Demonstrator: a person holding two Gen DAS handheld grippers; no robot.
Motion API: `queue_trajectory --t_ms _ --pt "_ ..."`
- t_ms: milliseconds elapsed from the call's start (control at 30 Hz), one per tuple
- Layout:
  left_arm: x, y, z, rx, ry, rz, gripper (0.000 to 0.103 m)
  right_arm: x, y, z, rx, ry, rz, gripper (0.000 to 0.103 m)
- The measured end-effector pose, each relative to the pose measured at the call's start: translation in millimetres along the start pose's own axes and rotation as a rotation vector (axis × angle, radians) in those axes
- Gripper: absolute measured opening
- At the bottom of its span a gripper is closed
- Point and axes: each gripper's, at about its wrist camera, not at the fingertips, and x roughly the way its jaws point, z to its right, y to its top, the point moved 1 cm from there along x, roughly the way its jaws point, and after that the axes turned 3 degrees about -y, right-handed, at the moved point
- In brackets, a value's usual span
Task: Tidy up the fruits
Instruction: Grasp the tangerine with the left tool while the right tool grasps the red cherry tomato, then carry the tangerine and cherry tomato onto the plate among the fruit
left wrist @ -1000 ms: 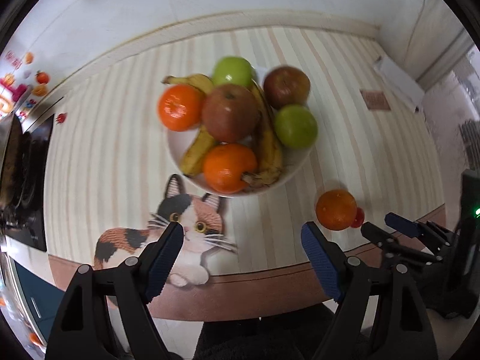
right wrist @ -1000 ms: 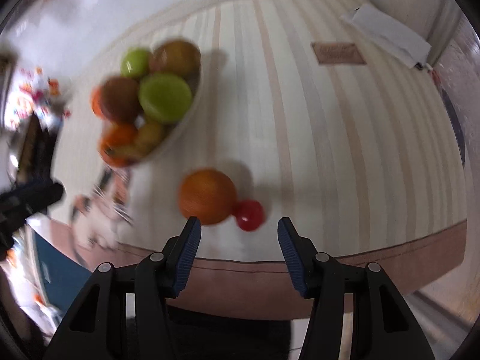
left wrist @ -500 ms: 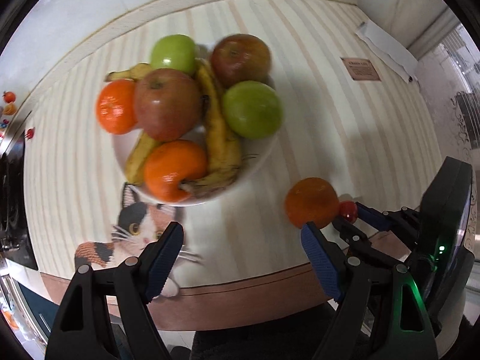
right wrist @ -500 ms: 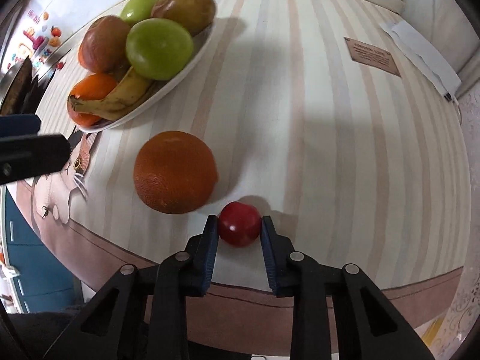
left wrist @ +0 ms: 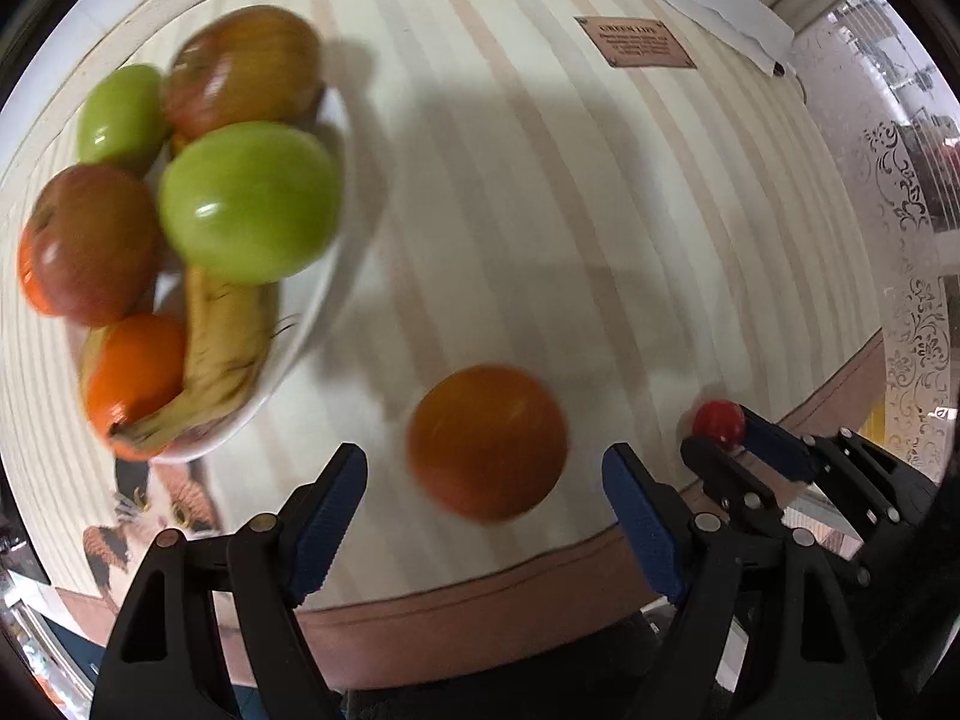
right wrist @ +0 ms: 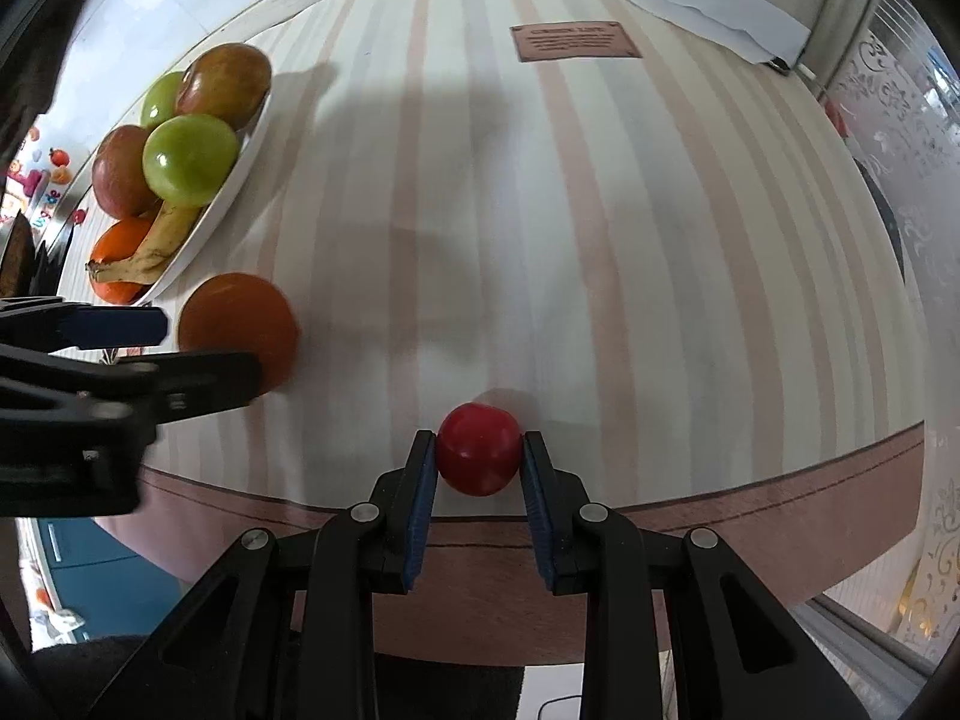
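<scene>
A loose orange (left wrist: 487, 441) lies on the striped tablecloth, just ahead of and between the fingers of my open left gripper (left wrist: 483, 495); it also shows in the right wrist view (right wrist: 240, 324). My right gripper (right wrist: 478, 459) is shut on a small red fruit (right wrist: 478, 447), which also shows in the left wrist view (left wrist: 718, 422), near the table's front edge. A white bowl (left wrist: 327, 276) at the left holds green apples (left wrist: 249, 201), red apples, oranges and bananas; it also shows in the right wrist view (right wrist: 231, 186).
A brown plaque (right wrist: 573, 42) and a white folded paper (right wrist: 708, 9) lie at the far right of the table. A cat picture (left wrist: 162, 510) is printed on the cloth near the front edge. The brown table border (right wrist: 780, 516) runs along the front.
My left gripper has moved right and closer, so the loose orange now sits between its open fingers. My right gripper has closed on the small red fruit and drawn it away from the orange.
</scene>
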Motion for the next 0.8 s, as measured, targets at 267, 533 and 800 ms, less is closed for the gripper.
queue_trajectory --t_ms 267,533,800 --pt "2 5 16 0.047 0.062 0.067 0.054 7 6 0 0.008 0.001 0.003 0.03" --pt "-42 -4 1 0.004 0.01 0.129 0.054 -15 31 -16 -0.024 0.057 0.034 0.03" --pt "-117 -33 -78 -0.148 -0.044 0.248 0.054 -41 72 -82 -0.121 0.183 0.096 0.03"
